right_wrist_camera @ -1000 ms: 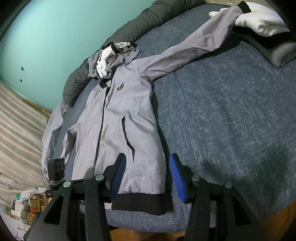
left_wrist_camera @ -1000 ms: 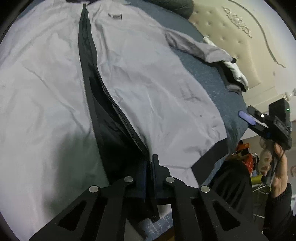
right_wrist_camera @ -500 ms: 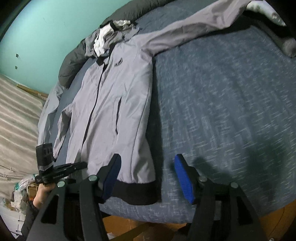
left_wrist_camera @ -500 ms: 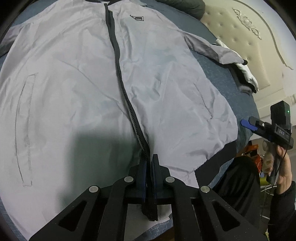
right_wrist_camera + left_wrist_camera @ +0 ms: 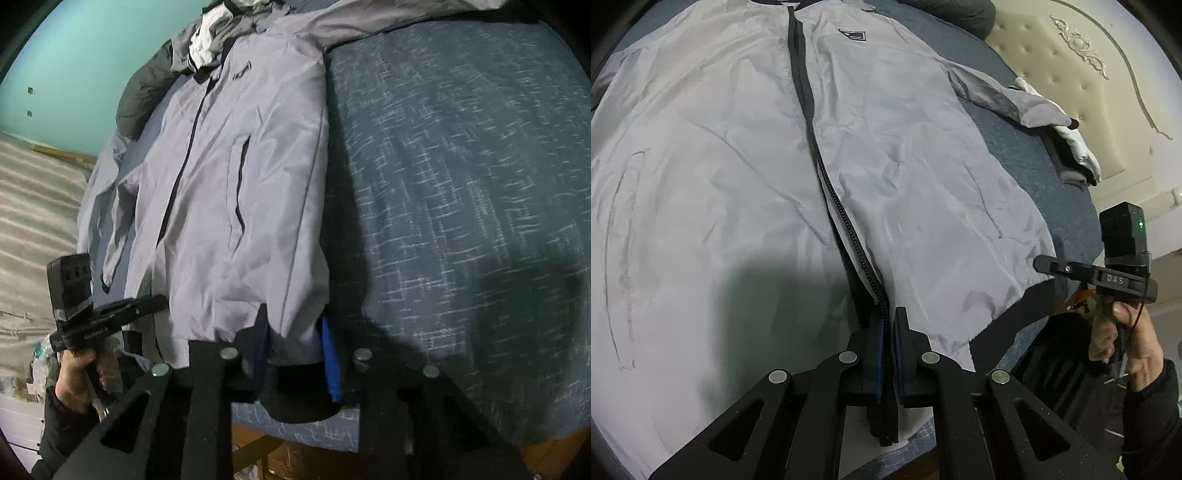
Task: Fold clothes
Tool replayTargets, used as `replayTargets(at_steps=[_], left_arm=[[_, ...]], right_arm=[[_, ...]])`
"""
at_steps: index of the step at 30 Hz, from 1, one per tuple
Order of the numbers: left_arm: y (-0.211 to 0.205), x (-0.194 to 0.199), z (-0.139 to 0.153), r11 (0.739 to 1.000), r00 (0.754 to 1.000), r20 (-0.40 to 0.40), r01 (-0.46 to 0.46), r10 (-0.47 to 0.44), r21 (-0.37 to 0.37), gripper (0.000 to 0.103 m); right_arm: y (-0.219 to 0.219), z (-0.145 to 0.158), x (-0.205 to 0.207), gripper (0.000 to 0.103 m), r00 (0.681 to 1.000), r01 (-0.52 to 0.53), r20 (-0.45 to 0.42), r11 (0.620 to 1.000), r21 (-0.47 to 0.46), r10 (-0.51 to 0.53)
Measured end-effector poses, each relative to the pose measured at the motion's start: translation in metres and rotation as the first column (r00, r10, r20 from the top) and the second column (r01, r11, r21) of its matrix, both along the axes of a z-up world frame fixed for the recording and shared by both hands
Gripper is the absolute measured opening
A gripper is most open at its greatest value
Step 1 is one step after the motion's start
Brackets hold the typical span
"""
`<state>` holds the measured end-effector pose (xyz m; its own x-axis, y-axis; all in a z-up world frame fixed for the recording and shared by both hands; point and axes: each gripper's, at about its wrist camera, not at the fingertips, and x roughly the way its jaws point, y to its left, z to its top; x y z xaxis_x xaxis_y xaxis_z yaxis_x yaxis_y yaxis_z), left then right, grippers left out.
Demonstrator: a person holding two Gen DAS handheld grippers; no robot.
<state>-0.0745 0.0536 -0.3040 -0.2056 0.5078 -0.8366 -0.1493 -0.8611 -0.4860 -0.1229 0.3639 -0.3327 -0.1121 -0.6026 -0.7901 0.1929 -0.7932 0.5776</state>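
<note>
My left gripper (image 5: 889, 325) is pinched tight on the bottom of the zipper (image 5: 827, 177), at the hem of the grey jacket (image 5: 738, 184). The jacket lies front-up on the blue bedspread (image 5: 461, 184), stretching away from my left jaws w/ the zip running straight ahead from between them to the collar. The chest logo (image 5: 854, 34) is far ahead, just right of the zip line.

My right gripper (image 5: 295, 354) is at the jacket's right bottom corner, jaws closing w/ the black hem band (image 5: 295, 402) & grey fabric bunched between the blue pads (image 5: 330, 362); the pads already look to be on the cloth. One sleeve (image 5: 1008, 99) runs off ahead-right of my left jaws toward a cream tufted headboard (image 5: 1071, 74). Other clothes (image 5: 207, 48) are heaped far ahead of the right jaws, past the collar.
</note>
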Motion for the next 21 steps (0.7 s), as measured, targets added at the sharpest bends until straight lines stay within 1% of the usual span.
replayTargets(at_steps=[3, 4, 6, 8, 10, 13, 15, 16, 17, 18, 20, 21], left_arm=[[0.001, 0.003, 0.0, 1.0, 1.0, -0.003, 0.014, -0.014, 0.009, 0.006], [0.002, 0.003, -0.002, 1.0, 1.0, -0.001, 0.016, -0.016, 0.025, 0.006], [0.003, 0.004, -0.006, 0.999, 1.0, 0.004, 0.017, -0.017, 0.03, 0.006], [0.005, 0.004, -0.011, 1.0, 1.0, 0.016, 0.016, -0.017, 0.012, 0.006], [0.001, 0.004, -0.011, 1.0, 1.0, 0.027, 0.001, -0.002, 0.023, 0.008], [-0.013, 0.007, 0.004, 0.999, 1.0, 0.006, -0.017, 0.017, 0.035, 0.009], [-0.034, 0.012, 0.02, 0.999, 0.999, -0.022, -0.042, 0.042, 0.014, 0.012], [-0.044, 0.015, 0.028, 0.998, 0.998, -0.036, -0.055, 0.055, 0.003, 0.013], [-0.055, 0.017, 0.033, 0.998, 0.997, -0.046, -0.07, 0.069, -0.008, 0.021], [-0.069, 0.02, 0.039, 0.996, 0.995, -0.053, -0.089, 0.087, -0.024, 0.032], [-0.1, 0.028, 0.046, 0.99, 0.991, -0.052, -0.125, 0.122, -0.059, 0.041], [-0.114, 0.032, 0.048, 0.987, 0.989, -0.05, -0.141, 0.138, -0.074, 0.041]], right_arm=[[0.017, 0.005, 0.0, 0.015, 0.999, 0.032, -0.016, 0.999, -0.019, -0.032], [0.022, 0.006, 0.001, 0.015, 0.999, 0.045, -0.016, 0.999, -0.021, -0.045], [0.02, 0.004, 0.002, 0.014, 0.999, 0.046, -0.018, 0.999, 0.005, -0.046], [0.016, 0.001, 0.003, 0.014, 0.999, 0.04, -0.02, 0.998, 0.039, -0.04], [0.013, -0.001, 0.001, 0.014, 0.999, 0.04, -0.02, 0.997, 0.062, -0.039], [0.015, -0.001, -0.001, 0.014, 0.999, 0.045, -0.013, 0.997, 0.059, -0.044], [0.018, 0.0, -0.001, 0.017, 0.999, 0.049, -0.011, 0.997, 0.053, -0.048], [0.02, 0.002, -0.001, 0.018, 0.999, 0.051, -0.013, 0.997, 0.053, -0.051], [0.021, 0.003, -0.001, 0.019, 0.998, 0.055, -0.016, 0.997, 0.056, -0.054], [0.024, 0.006, 0.0, 0.021, 0.998, 0.063, -0.022, 0.996, 0.058, -0.062], [0.03, 0.013, 0.001, 0.025, 0.996, 0.08, -0.036, 0.995, 0.053, -0.078], [0.033, 0.017, 0.001, 0.027, 0.995, 0.087, -0.044, 0.995, 0.049, -0.085]])
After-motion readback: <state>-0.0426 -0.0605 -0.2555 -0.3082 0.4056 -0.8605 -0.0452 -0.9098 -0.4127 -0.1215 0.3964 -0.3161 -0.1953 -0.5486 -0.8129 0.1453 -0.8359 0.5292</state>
